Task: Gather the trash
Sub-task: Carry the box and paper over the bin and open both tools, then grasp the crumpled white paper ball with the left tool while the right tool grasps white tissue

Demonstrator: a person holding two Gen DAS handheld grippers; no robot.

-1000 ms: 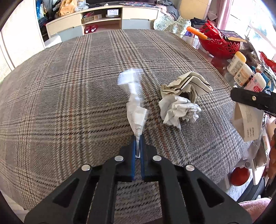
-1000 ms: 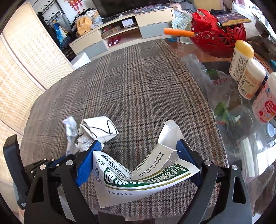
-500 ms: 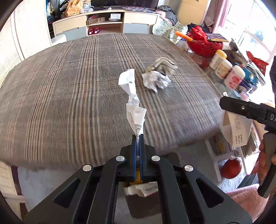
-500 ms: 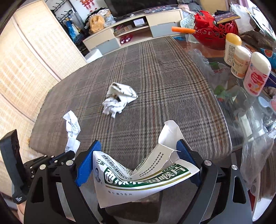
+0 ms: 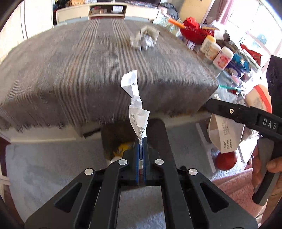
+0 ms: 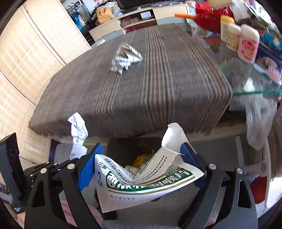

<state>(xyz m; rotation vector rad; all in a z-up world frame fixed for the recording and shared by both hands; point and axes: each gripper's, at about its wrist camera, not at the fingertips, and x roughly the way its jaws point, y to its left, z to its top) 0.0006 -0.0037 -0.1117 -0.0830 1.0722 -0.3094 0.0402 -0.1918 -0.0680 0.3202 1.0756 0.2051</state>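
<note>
My left gripper (image 5: 141, 141) is shut on a twisted white paper strip (image 5: 134, 98), held upright above a dark trash bin (image 5: 123, 133) on the floor below the table edge. The strip also shows in the right wrist view (image 6: 77, 133). My right gripper (image 6: 141, 162) is shut on a crushed white and green medicine box (image 6: 146, 178), held over the same bin (image 6: 134, 149); the box shows from the side in the left wrist view (image 5: 223, 133). Crumpled papers (image 6: 126, 57) lie on the plaid tablecloth (image 6: 158, 84), far from both grippers.
Bottles (image 5: 216, 51) and a red basket (image 5: 195, 33) crowd the glass table at the right. A red ball (image 5: 226, 160) and white stand legs sit on the floor at right. A cabinet (image 5: 105, 10) stands behind the table. The floor has light carpet (image 5: 44, 167).
Both grippers have drawn back off the table with their trash and now hang past its front edge over the bin. The crumpled papers on the cloth stayed in place.
</note>
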